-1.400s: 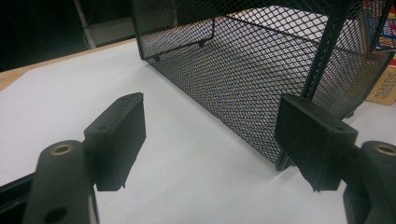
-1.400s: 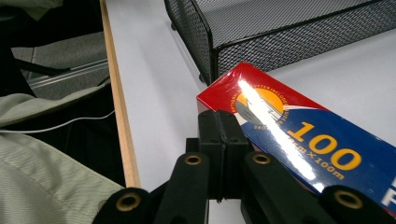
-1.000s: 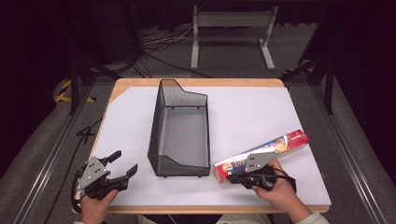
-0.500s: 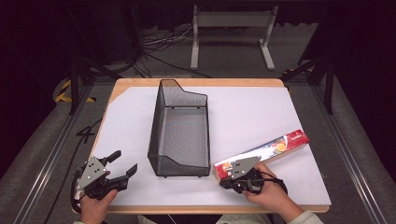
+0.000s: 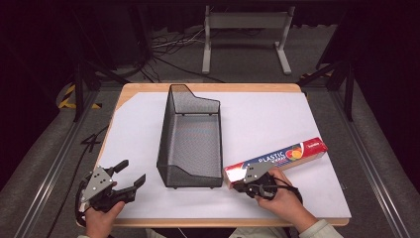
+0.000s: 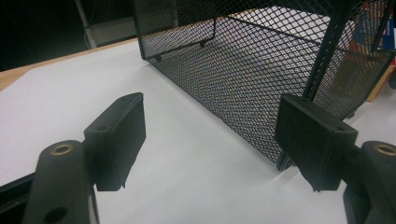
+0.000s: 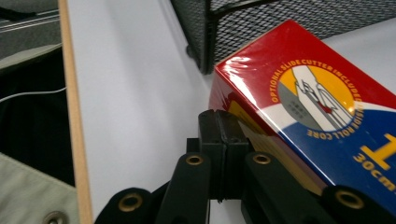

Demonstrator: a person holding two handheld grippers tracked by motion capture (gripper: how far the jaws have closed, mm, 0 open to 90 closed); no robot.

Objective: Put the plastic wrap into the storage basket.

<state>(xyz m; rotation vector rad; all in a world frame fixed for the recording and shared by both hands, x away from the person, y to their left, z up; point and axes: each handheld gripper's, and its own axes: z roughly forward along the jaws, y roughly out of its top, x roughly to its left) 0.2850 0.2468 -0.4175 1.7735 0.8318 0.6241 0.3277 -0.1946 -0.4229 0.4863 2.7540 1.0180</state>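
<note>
A long red, white and blue plastic wrap box [image 5: 282,157] lies slantwise on the white table cover, right of a black wire mesh basket [image 5: 166,134]. My right gripper [image 5: 237,185] is at the box's near left end. In the right gripper view its jaws [image 7: 218,120] are shut together with nothing between them, pressed against the side of the box [image 7: 308,93] near its corner. My left gripper [image 5: 132,171] rests at the table's near left corner and is open. It points at the basket's [image 6: 243,70] near corner, and its pads [image 6: 116,135] hold nothing.
The basket is empty and runs lengthwise down the middle of the table. The wooden table edge [image 7: 74,126] runs just behind my right gripper. Cables and a metal stand [image 5: 245,29] lie on the floor beyond the table.
My right hand has slid a little to the left along the box, toward its near end. The left gripper and the basket have not moved.
</note>
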